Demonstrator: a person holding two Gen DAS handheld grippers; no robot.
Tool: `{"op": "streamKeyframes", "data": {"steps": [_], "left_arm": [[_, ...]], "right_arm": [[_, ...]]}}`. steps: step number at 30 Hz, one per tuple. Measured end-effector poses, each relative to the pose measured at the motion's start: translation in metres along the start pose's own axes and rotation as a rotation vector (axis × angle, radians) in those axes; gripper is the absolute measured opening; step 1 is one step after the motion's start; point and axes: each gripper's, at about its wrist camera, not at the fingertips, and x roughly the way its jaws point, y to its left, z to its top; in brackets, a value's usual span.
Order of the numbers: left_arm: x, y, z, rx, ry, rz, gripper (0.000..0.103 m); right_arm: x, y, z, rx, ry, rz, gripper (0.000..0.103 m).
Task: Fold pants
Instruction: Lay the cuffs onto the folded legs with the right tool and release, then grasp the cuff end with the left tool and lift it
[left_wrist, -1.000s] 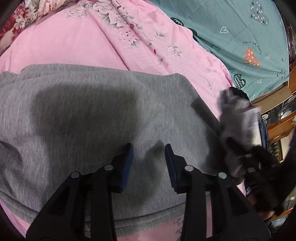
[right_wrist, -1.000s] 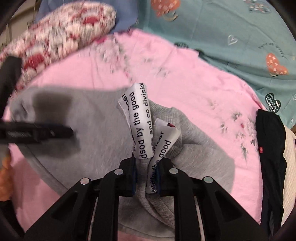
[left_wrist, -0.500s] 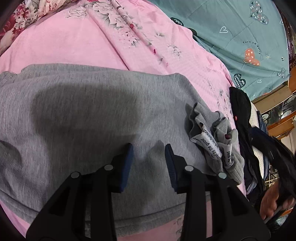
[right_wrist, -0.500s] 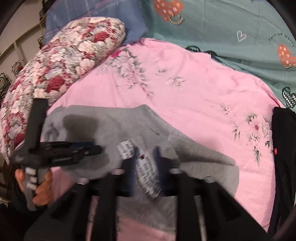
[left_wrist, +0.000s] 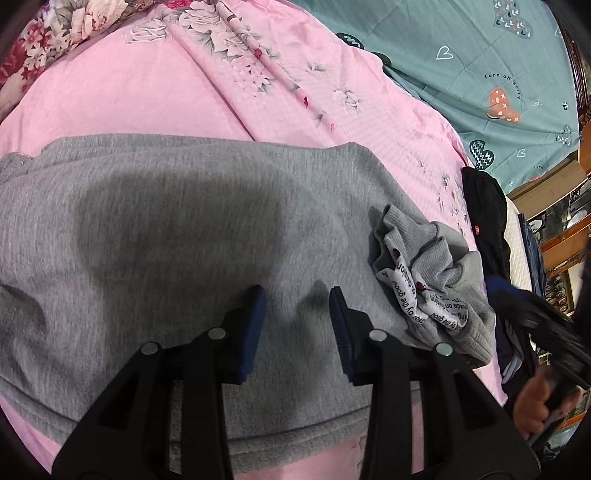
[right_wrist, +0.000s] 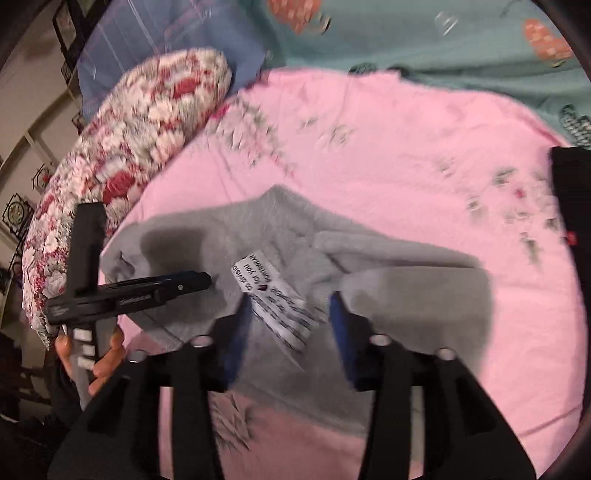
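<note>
Pants (left_wrist: 184, 229), grey fleece: flat on my pink bed sheet (left_wrist: 129, 85), cuffs and printed ribbon (left_wrist: 424, 295) bunched at one end. Soft, limp, light; best pinched at hem or folded edge. My left tool (left_wrist: 295, 306) and right tool (right_wrist: 288, 317) both gape, holding nothing.

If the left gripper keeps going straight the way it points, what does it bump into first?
Most likely the gray pants. The left gripper is open and aimed at the flat gray fabric spread on the pink sheet, with nothing between. How close it is, I can't tell.
</note>
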Motion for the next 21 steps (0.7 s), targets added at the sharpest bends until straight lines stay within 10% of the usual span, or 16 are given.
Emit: {"op": "streamKeyframes", "data": {"steps": [6,12,15,21], "left_arm": [[-0.006,-0.004,0.000,0.002,-0.014,-0.036,0.058],[-0.090,-0.009,-0.036,-0.059,-0.193,-0.085,0.086],[-0.129,0.015,-0.057,-0.218,-0.231,0.052,0.092],[-0.130,0.083,-0.078,-0.526,-0.175,0.034,0.091]], "right_arm": [[-0.049,-0.031,-0.054,0.100,-0.028,0.033,0.053],[-0.062,-0.045,-0.080,0.145,-0.040,0.066,0.054],[-0.065,-0.053,-0.088,0.163,-0.047,0.105,0.054],[-0.067,-0.062,-0.100,0.179,-0.042,0.161,0.054]]}}
